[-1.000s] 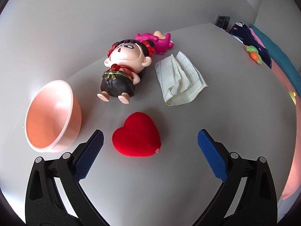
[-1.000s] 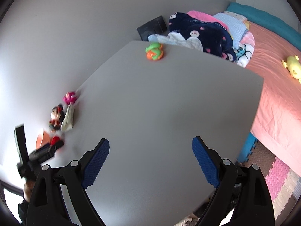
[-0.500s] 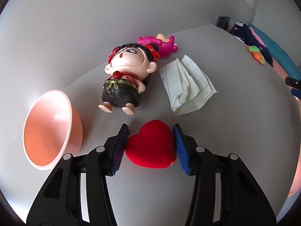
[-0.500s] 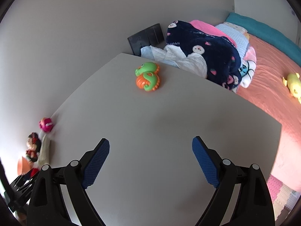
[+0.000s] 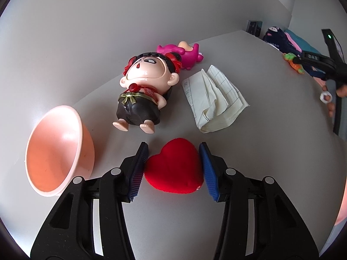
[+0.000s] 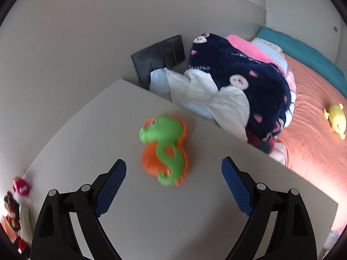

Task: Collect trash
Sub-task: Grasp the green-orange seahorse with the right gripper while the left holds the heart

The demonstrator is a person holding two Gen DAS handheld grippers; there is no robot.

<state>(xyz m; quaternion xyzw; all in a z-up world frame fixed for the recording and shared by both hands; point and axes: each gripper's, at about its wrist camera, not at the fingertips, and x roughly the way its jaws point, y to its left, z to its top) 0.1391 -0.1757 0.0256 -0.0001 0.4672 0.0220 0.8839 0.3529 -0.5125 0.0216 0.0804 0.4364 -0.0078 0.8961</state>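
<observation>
We see a plain grey table (image 5: 271, 143) set against a pale wall (image 5: 108, 21), with a bed (image 6: 308, 108) in salmon sheets running along its far side. Our left tongs (image 5: 173, 169) are clenched on a red plush heart (image 5: 173, 169), one blue pad pressed to each flank while the heart lies on the table. Just left of them a pink bowl (image 5: 58, 149) sits tipped on its side, mouth toward us. Beyond the heart lies a big-headed doll (image 5: 143, 91) on its back, a pink toy (image 5: 184, 54) behind its head, and beside the doll a crumpled sheet of lined paper (image 5: 214, 101), the one piece of rubbish in sight, untouched and flat on the table.

Our right tongs (image 6: 173, 188) hang released, jaws wide, above the far corner of the table, with a green and orange toy (image 6: 167, 149) lying between and just beyond the pads, slightly blurred. Past the table edge a heap of bedding, a navy blanket (image 6: 249, 82) over white cloth, rests against the bed, a dark wall socket panel (image 6: 158, 56) behind it, and a yellow plush toy (image 6: 336, 119) on the sheets.
</observation>
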